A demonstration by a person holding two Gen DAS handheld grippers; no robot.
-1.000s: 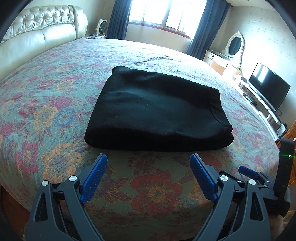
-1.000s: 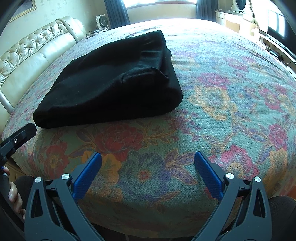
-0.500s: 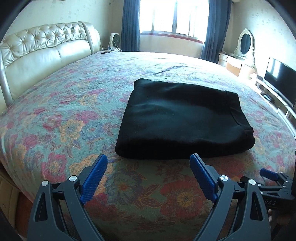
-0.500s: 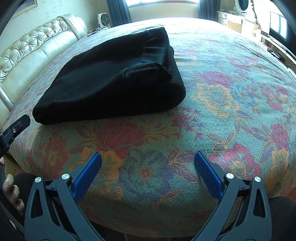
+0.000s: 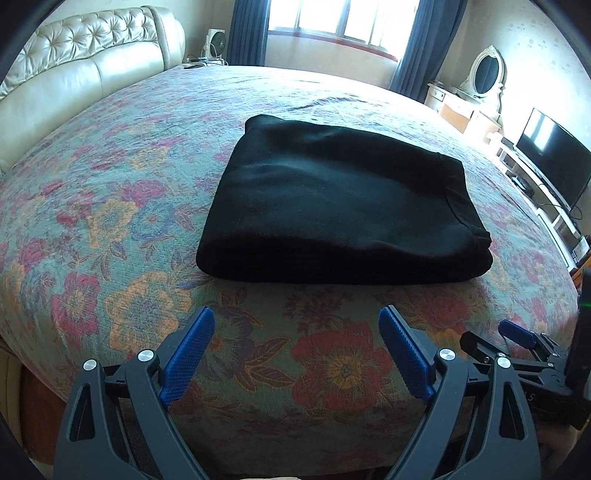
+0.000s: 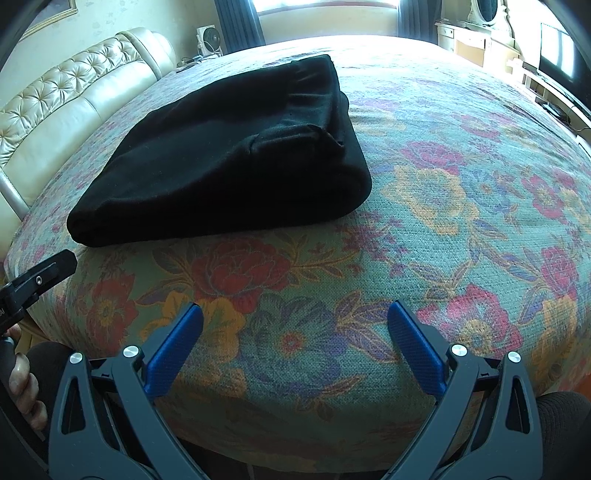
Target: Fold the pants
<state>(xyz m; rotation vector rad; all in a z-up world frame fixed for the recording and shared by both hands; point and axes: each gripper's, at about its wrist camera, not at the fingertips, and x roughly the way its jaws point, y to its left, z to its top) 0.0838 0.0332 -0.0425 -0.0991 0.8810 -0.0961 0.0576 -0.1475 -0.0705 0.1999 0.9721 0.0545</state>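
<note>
The black pants (image 5: 340,206) lie folded into a thick rectangle on the floral bedspread (image 5: 110,206). In the right wrist view the pants (image 6: 229,162) sit at the upper left, folded edge toward me. My left gripper (image 5: 295,325) is open and empty, held just in front of the pants' near edge over the bed's front edge. My right gripper (image 6: 295,321) is open and empty, to the right of the pants and apart from them. The right gripper's tip also shows in the left wrist view (image 5: 517,339).
A cream tufted headboard (image 5: 85,66) runs along the left. A window with dark blue curtains (image 5: 247,33) is at the back. A dresser with an oval mirror (image 5: 487,74) and a TV (image 5: 550,162) stand at the right.
The left wrist view swung left half a second ago and has swung back right and closer to the pants. The right gripper has barely moved. Both stay open.
</note>
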